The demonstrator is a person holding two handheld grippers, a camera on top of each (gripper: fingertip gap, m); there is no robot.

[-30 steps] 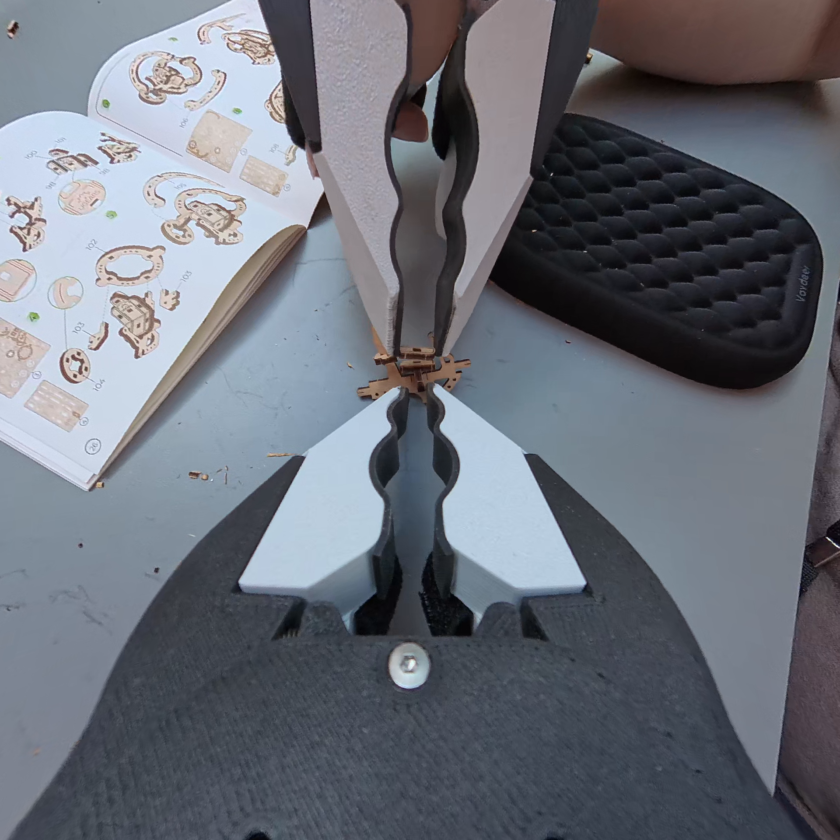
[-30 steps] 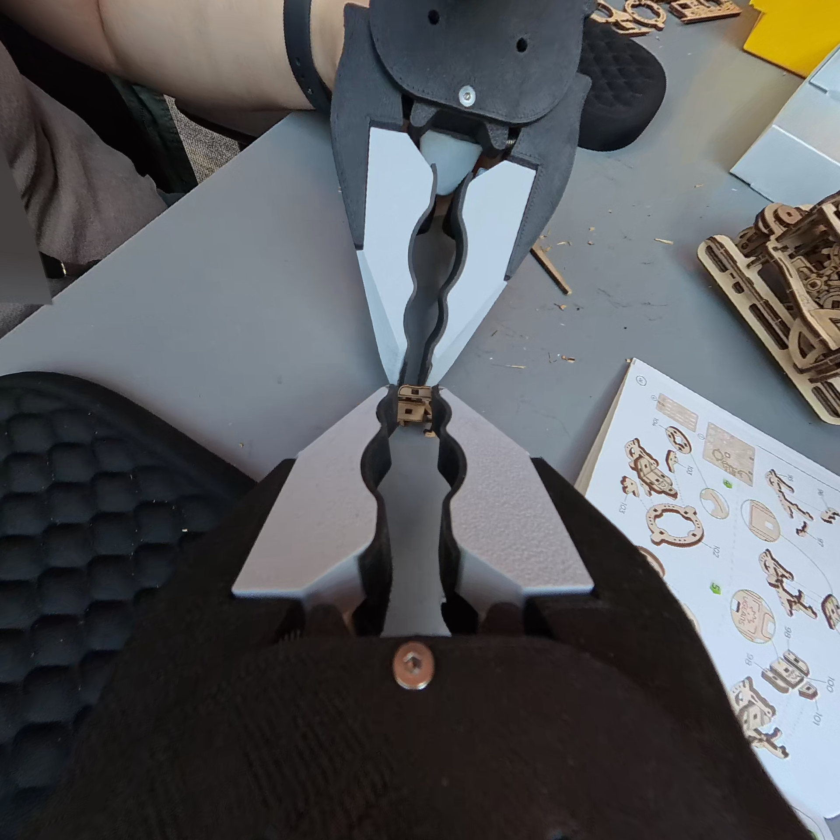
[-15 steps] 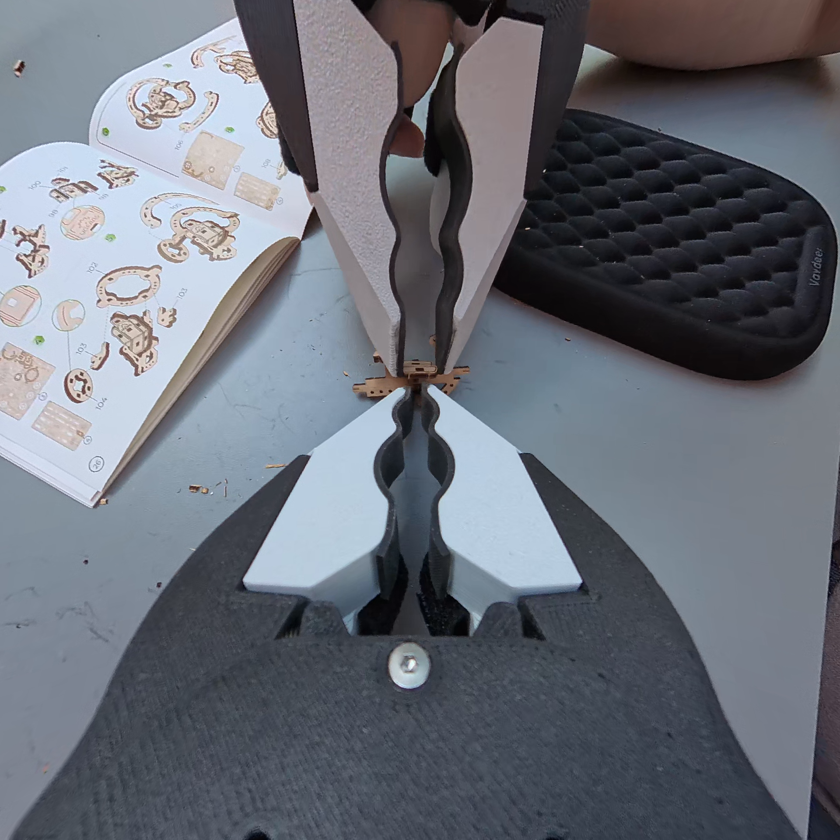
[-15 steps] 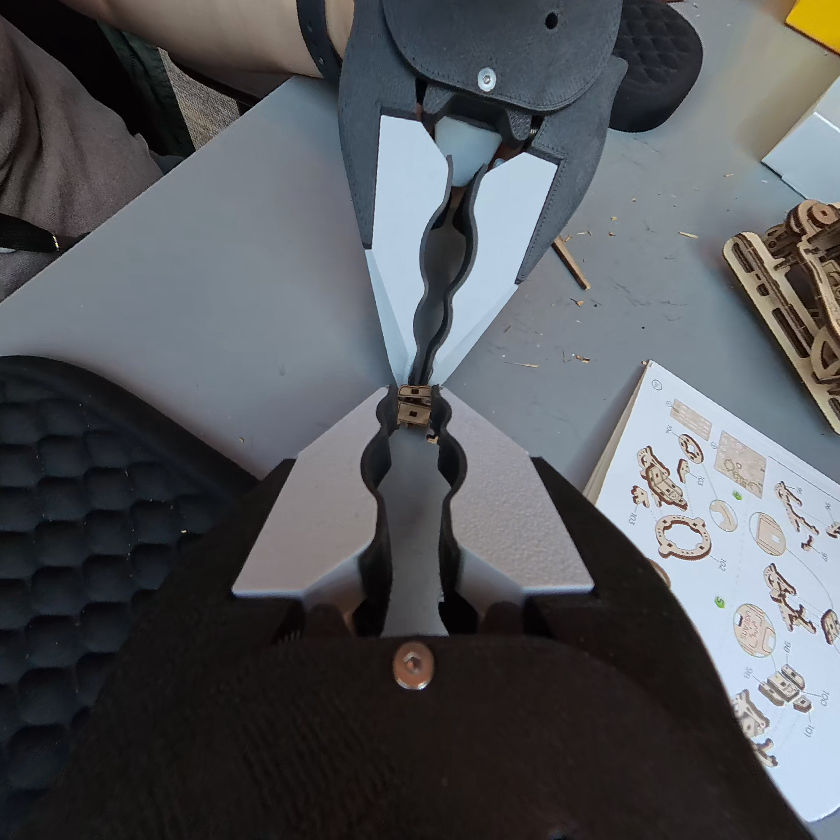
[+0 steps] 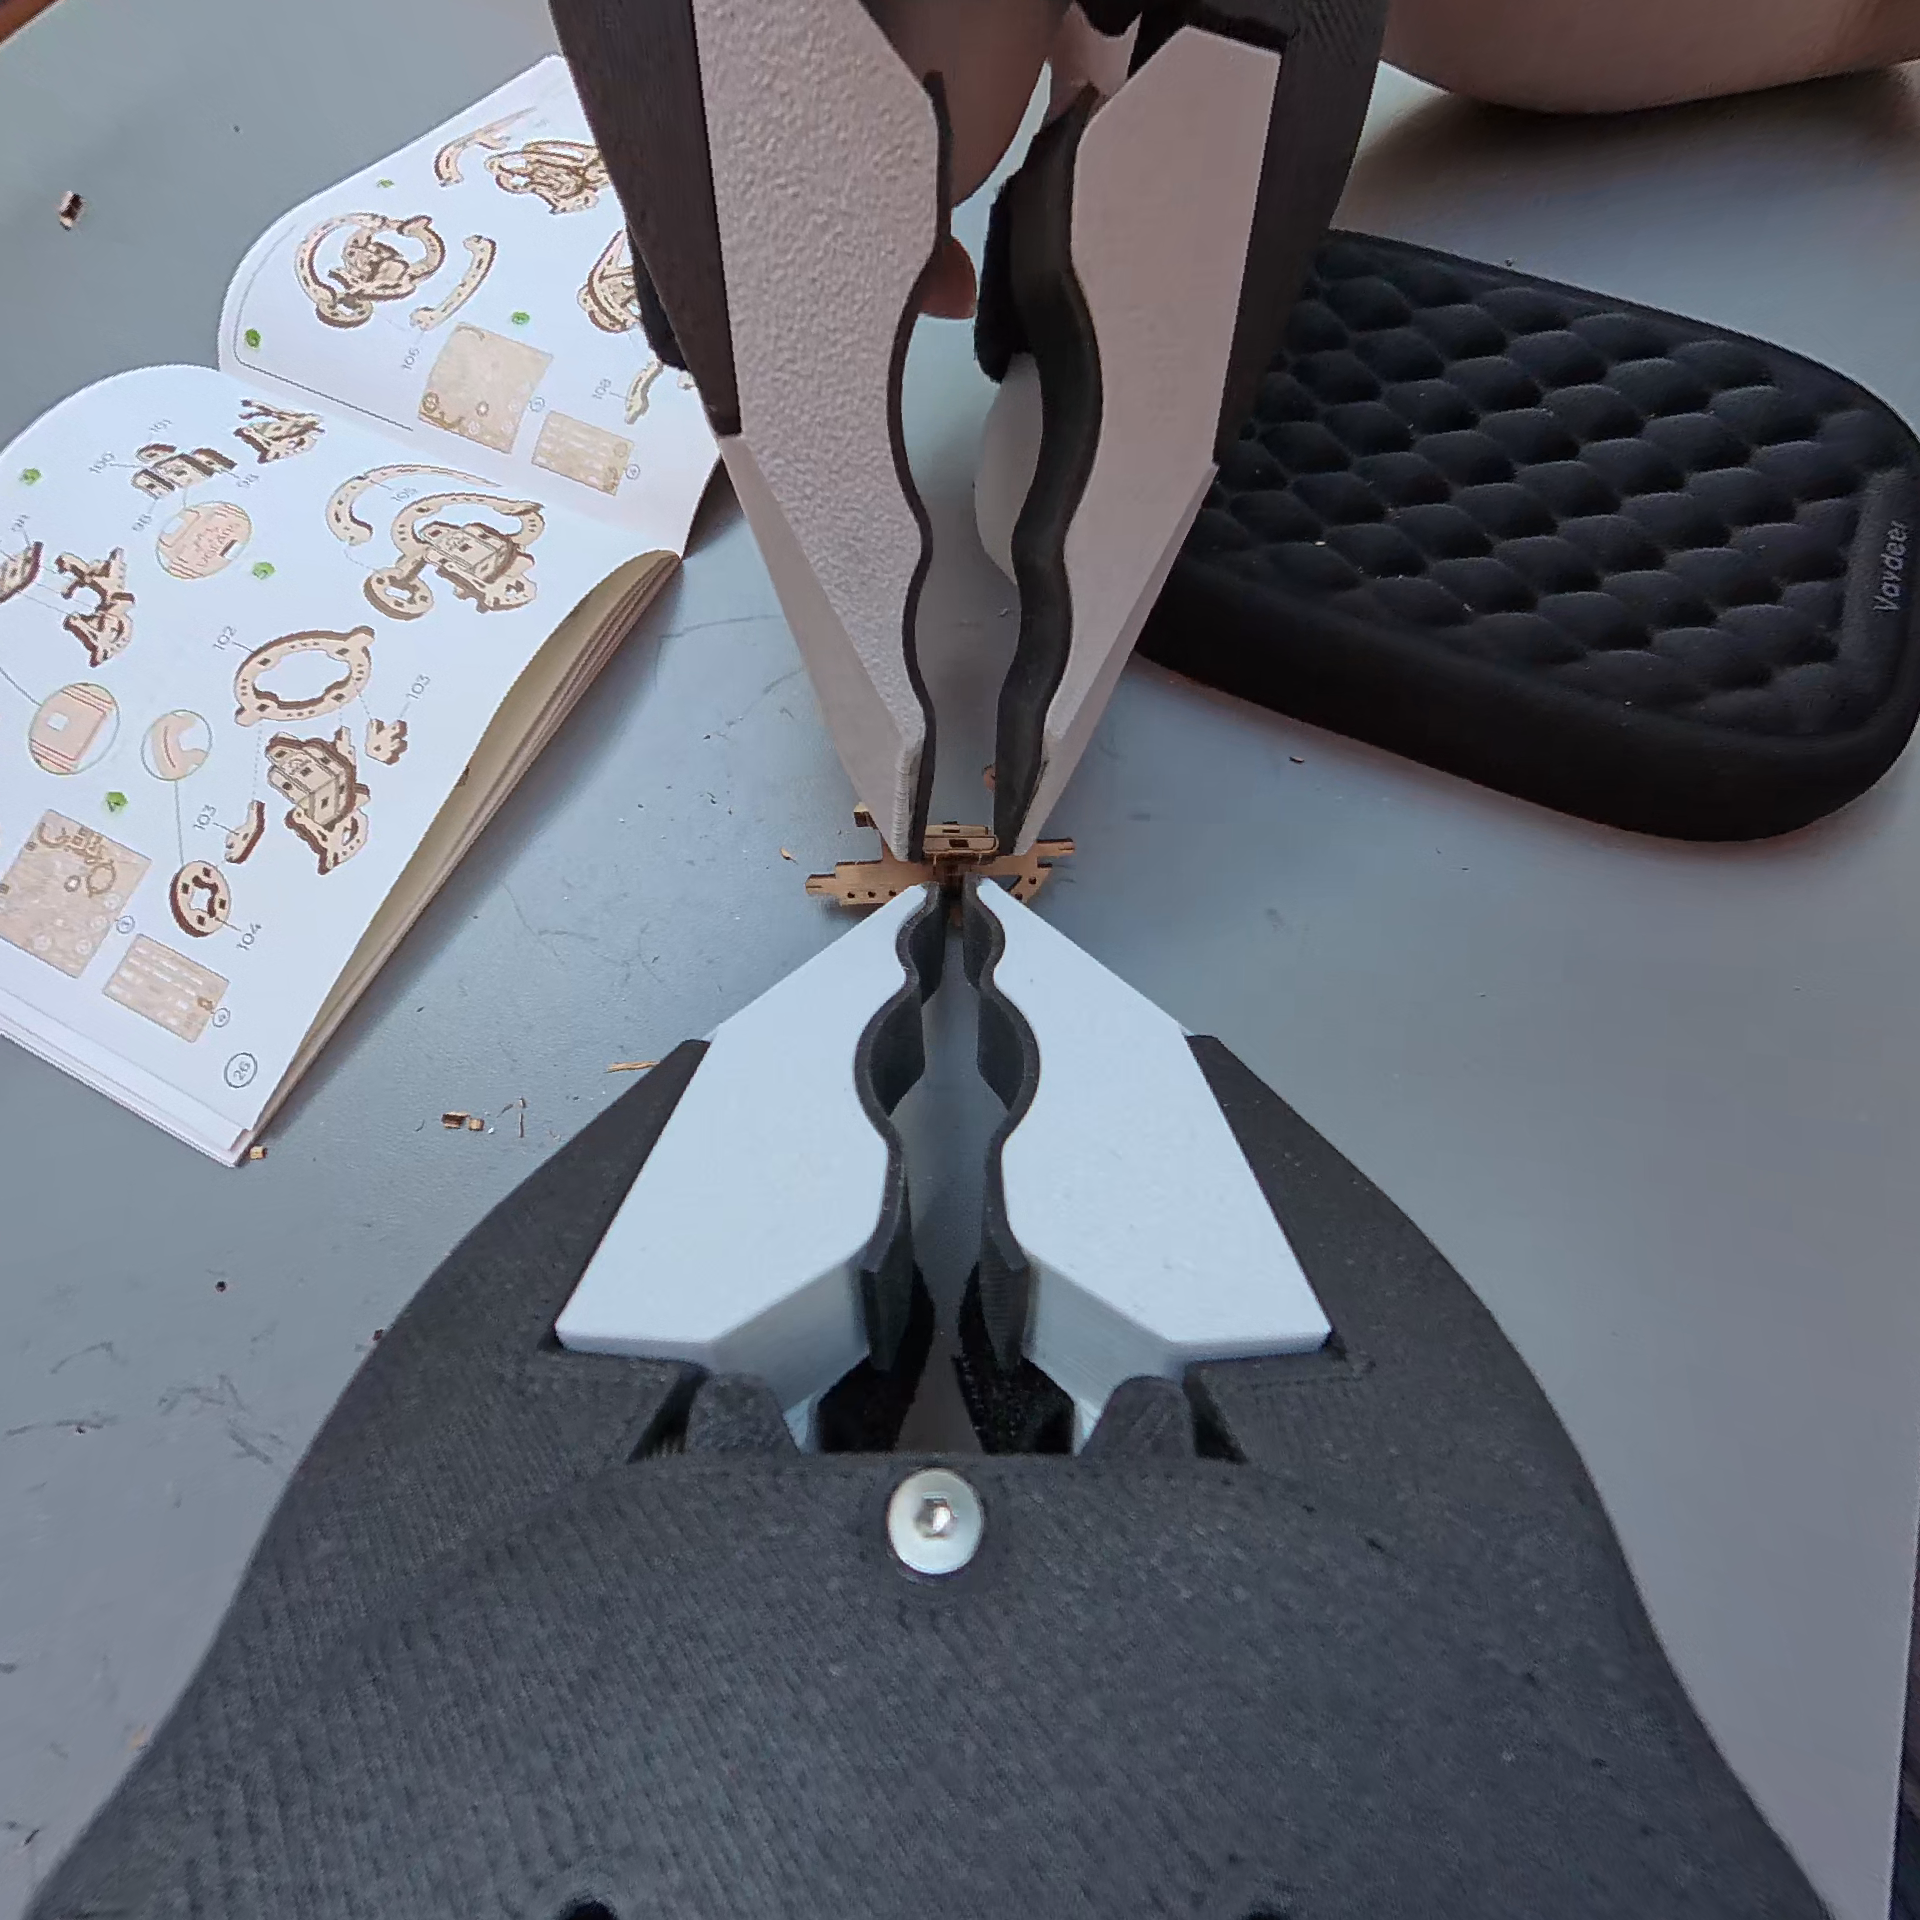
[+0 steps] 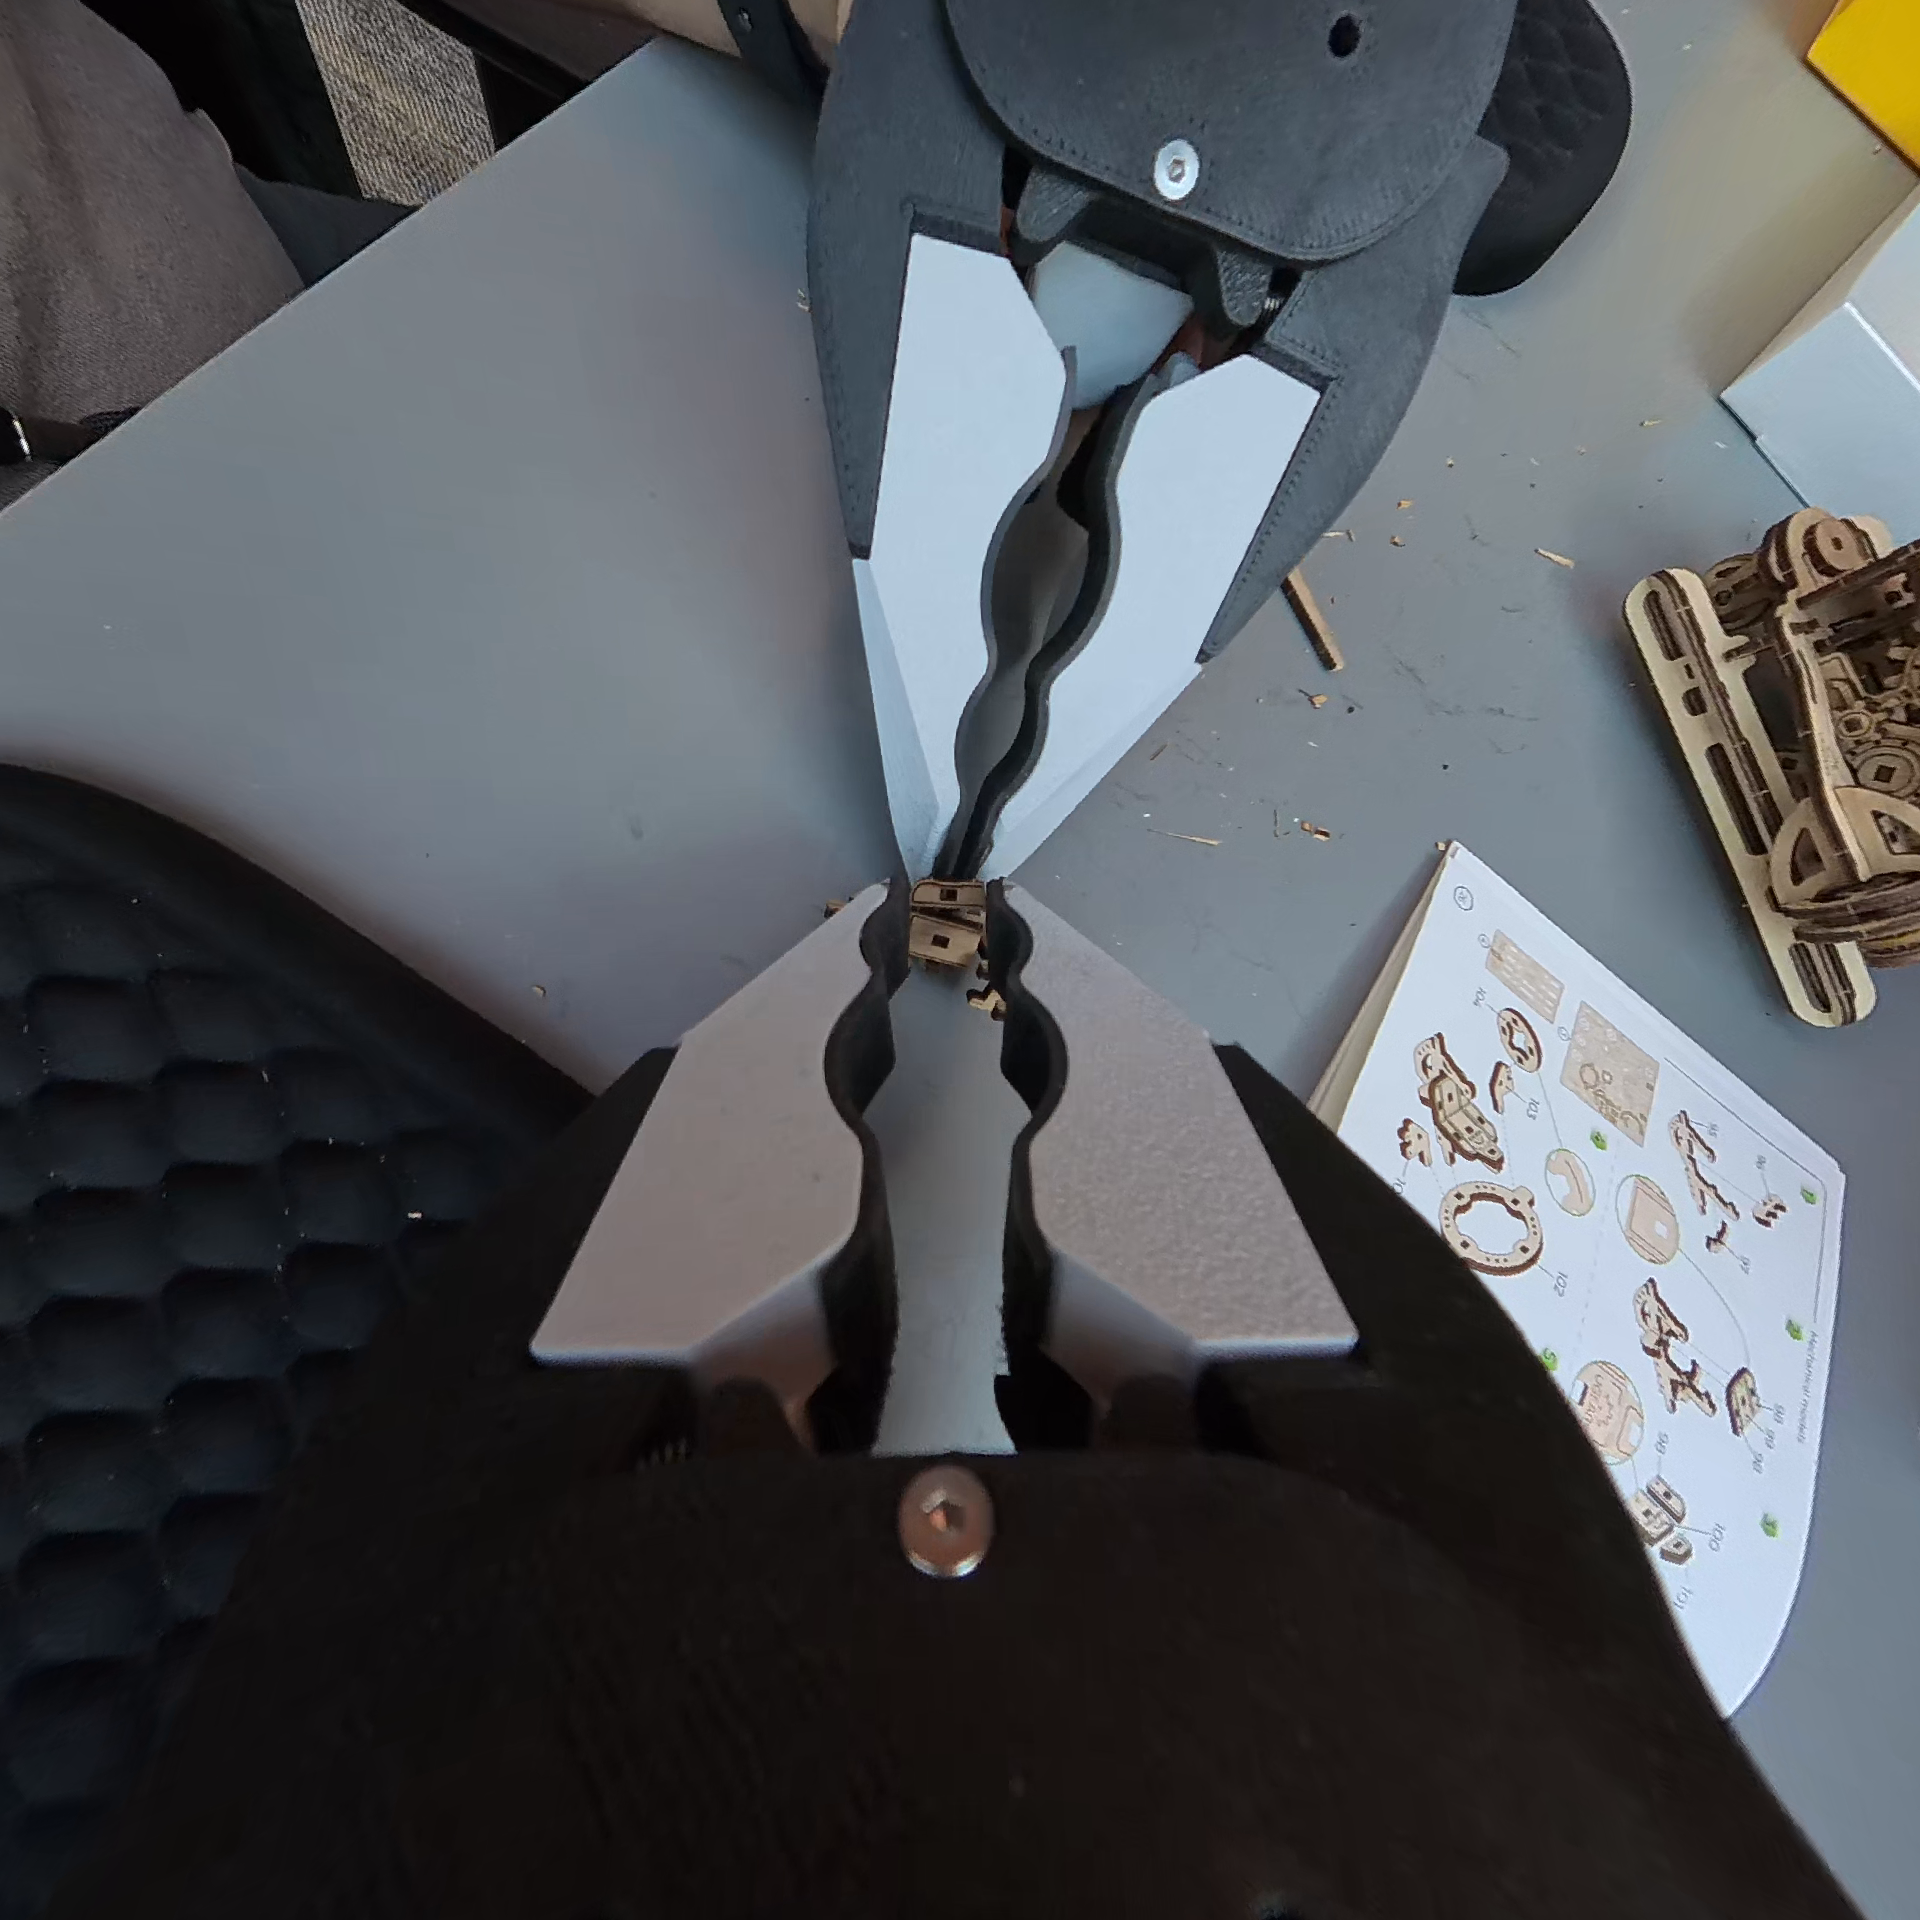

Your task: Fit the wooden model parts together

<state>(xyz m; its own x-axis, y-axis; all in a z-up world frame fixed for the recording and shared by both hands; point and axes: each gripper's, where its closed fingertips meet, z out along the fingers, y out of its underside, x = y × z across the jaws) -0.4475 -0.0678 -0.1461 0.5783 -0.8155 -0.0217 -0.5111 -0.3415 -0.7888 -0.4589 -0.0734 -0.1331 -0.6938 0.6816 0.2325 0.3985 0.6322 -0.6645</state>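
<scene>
Centrally, two grippers meeting tip to tip above a grey desk [image 5: 1455, 1091]. Left gripper [image 5: 954, 896] reaching in from below in the left wrist view, jaws clenched on a flat wooden part [image 5: 862, 883] with notched arms sticking out to either side. Right gripper [image 5: 961, 826] coming from the opposite side, jaws clamped on a small boxy wooden block [image 6: 943, 928] (square holes visible on its faces). Block and flat part touching at the point where the two sets of tips meet, just above the desk surface. Whether they are fully slotted together cannot be told.

Open instruction booklet [image 5: 260, 644] lying on the desk beside the grippers, pages showing diagrams of wooden pieces. Black honeycomb-textured pad [image 5: 1558, 540] on the other side, near the desk edge. Partly built wooden model [image 6: 1787, 748] farther off in the right wrist view. Small wood splinters [image 6: 1309, 623] scattered across the desk. Bare forearm [image 5: 1662, 52] at the top edge.
</scene>
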